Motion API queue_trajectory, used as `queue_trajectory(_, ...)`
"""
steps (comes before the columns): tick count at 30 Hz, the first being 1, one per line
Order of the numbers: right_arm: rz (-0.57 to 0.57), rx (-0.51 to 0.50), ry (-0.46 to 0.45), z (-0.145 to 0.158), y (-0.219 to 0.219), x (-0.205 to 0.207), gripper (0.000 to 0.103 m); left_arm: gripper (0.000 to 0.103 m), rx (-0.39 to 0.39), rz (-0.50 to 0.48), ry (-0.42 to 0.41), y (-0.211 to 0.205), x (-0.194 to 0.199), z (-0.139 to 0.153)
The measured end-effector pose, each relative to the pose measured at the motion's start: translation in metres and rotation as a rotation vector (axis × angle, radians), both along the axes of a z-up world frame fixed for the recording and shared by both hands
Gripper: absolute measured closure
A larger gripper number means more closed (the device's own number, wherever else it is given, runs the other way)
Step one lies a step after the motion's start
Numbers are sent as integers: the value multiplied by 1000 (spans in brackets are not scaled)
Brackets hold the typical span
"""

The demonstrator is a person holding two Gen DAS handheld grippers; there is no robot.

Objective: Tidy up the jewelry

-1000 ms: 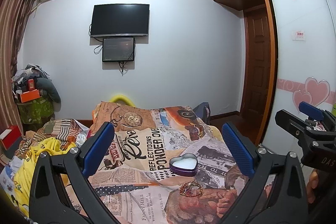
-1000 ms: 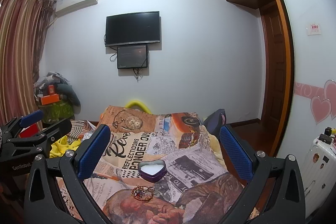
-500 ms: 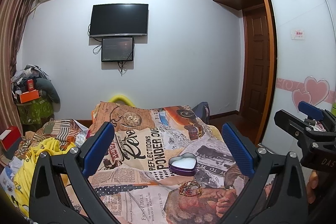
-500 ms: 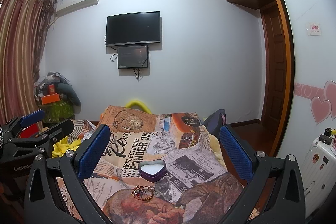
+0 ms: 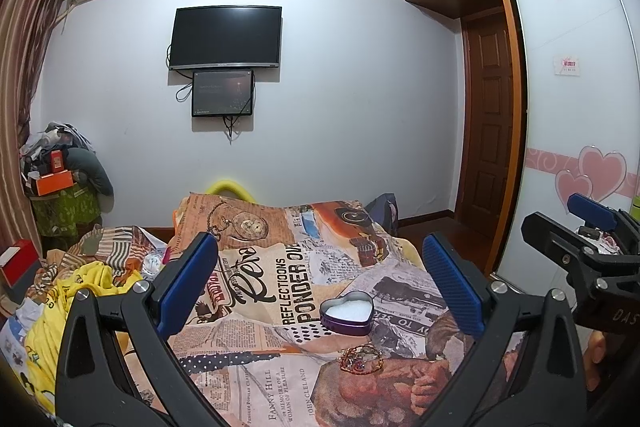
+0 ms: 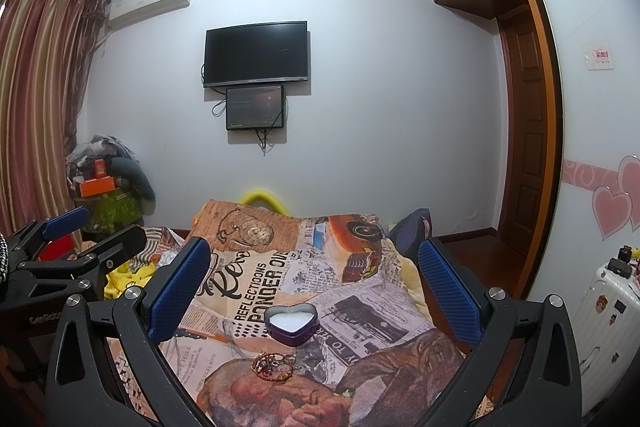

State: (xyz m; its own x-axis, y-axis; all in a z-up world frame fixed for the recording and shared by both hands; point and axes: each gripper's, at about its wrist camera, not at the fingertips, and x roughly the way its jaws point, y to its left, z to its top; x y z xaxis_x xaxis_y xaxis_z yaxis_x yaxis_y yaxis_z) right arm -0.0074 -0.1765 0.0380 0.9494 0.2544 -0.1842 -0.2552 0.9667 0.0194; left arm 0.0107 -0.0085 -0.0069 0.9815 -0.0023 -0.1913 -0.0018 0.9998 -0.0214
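Left gripper [image 5: 320, 283]: fingers spread wide — empty.
Right gripper [image 6: 314, 281]: spread wide, empty.
Heart tin [image 5: 347, 313]: lidless, on bedspread [image 5: 256, 307].
Bracelet [image 5: 361, 359]: just beside tin — apart.

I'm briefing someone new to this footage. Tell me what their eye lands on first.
The loud newspaper-print bedspread fills the foreground. On it sits an open purple heart-shaped tin, and a gold and red jewelry piece lies just in front of it, apart from it. The left gripper and right gripper frame them, open and empty, with a black TV on the far wall.
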Motion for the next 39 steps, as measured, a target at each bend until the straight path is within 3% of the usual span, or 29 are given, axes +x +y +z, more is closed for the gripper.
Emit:
queue_trajectory(24,-2,-5,22,-6,2,10,0,0,-7,15,22,5,13,-7)
queue_trajectory(32,-25,-57,65,-29,6,37,0,0,-42,-22,105,14,51,-27)
queue_trajectory(39,-18,-135,173,-68,15,76,0,0,-30,-11,224,24,98,-63)
